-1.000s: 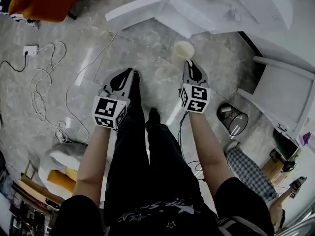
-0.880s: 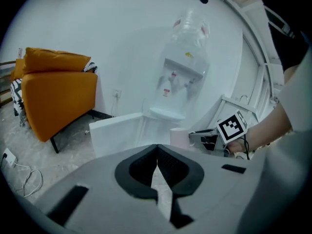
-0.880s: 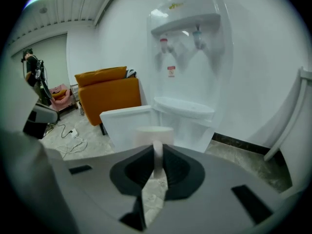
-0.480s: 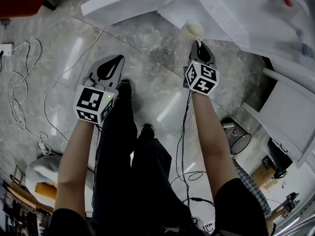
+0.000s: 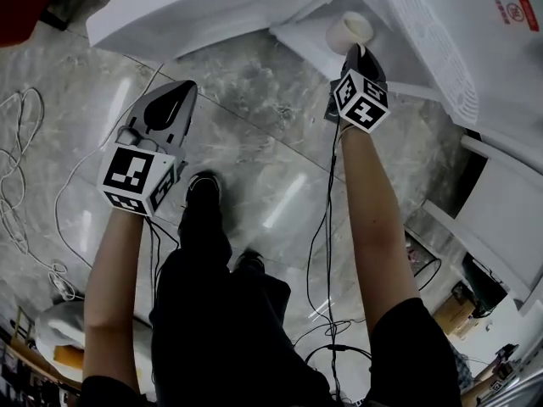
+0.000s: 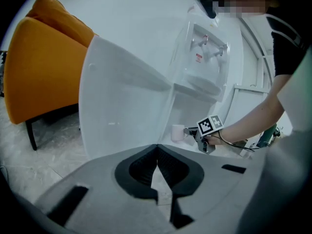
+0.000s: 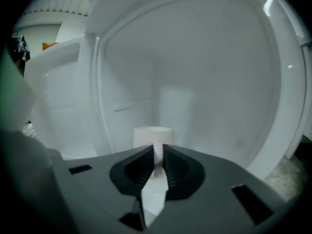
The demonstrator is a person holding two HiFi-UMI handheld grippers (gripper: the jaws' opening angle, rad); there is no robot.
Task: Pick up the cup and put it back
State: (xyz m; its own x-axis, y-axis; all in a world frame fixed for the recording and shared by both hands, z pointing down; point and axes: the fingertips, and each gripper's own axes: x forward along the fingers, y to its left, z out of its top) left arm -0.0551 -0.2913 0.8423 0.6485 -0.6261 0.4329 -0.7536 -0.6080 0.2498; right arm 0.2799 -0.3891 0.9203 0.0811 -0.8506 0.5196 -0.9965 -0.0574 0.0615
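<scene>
**Head view, looking steeply down.** At the far right stands a white dispenser [image 5: 488, 66] with a slotted grille [image 5: 424, 41]. To its left, a white panel [image 5: 195, 11] slants across the marble floor [image 5: 254, 142]. Cables [image 5: 21, 193] loop over the floor at the left edge. My shoe [image 5: 202, 185] is near the middle. In the left gripper view an orange chair [image 6: 44, 67] sits left of the panel, well apart from everything else.

**Container.** The cup [image 5: 349, 32] is white and upright, with its mouth up. It is at the far right, at a white ledge [image 5: 301, 36] by the dispenser, between the panel and the grille. I cannot tell what it holds, or whether its base touches the ledge. In the right gripper view, white walls close round it on the far side and on both flanks.

**Grippers.** My right hand-held gripper [image 7: 158, 152] pinches the near wall of the cup between its pads. My left hand-held gripper [image 6: 157, 150] has its jaws pressed together and is empty. It hangs over the floor at the near left, well apart from the cup. From there the panel's right edge rises just left of the line to the cup.
</scene>
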